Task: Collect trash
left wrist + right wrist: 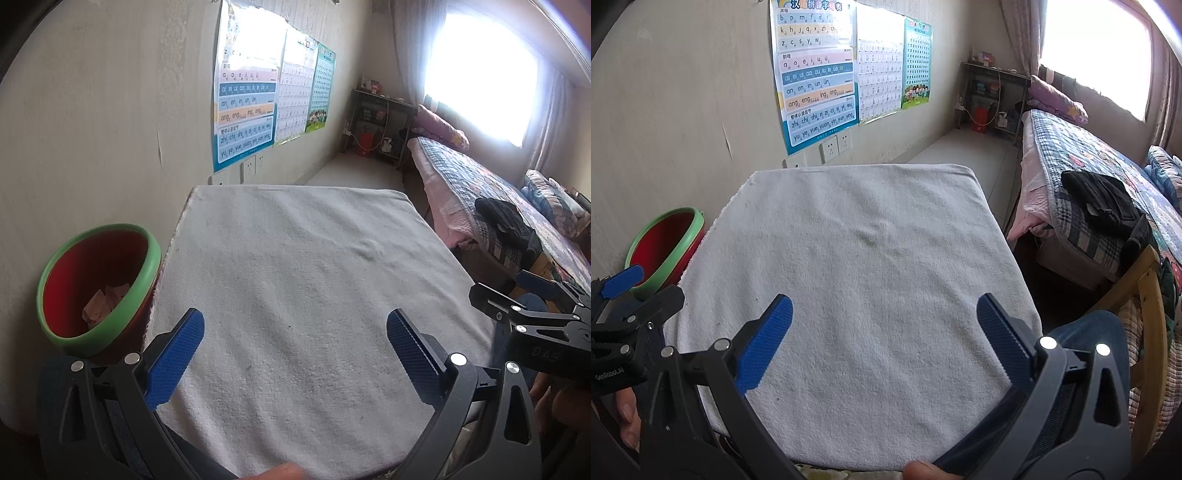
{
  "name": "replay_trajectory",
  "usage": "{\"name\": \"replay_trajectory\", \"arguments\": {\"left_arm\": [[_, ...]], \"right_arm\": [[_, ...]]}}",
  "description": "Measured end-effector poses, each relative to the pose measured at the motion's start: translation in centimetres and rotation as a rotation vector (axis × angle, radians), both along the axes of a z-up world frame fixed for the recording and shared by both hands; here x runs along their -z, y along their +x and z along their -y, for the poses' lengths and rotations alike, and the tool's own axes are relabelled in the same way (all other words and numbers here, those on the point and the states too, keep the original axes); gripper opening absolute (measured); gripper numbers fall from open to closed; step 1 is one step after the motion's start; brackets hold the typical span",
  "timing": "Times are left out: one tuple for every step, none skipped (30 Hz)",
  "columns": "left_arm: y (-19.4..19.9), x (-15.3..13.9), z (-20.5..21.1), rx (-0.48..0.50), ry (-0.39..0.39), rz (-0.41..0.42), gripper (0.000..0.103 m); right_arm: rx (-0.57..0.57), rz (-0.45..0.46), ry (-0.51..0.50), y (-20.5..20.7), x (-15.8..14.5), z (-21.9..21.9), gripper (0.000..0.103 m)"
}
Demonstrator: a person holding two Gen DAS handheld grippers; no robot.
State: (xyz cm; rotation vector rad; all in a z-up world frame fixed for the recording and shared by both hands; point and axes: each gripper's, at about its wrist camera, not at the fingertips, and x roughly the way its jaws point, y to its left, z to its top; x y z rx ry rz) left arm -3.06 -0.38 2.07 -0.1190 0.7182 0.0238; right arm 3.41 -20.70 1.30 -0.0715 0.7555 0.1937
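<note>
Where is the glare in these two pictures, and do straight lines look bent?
Left wrist view: the window is blown out to white and hazes the wall around it. Right wrist view: the window is bright but smaller. In both, the fisheye bows the cloth-covered table edges.

Posters [245,92] line the pale wall; a bright window [480,77] overlooks the quilted bed [480,192].

White towel-covered table [295,266], wall posters [245,92], quilted bed [491,195], bright window [480,74]

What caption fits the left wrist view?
Open left gripper above a white towel; crumpled paper in the red bin beside it.
</note>
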Motion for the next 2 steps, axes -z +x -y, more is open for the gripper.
{"name": "replay_trajectory", "arguments": {"left_arm": [[0.0,-0.01,-0.04,-0.001,0.0,-0.001,0.095],[0.01,0.02,-0.06,-0.002,0.0,-0.002,0.095]], "right_arm": [[0.001,0.0,0.001,0.0,0.01,0.04,0.098],[0.002,-0.001,0.002,0.02,0.03,0.07,0.098]]}}
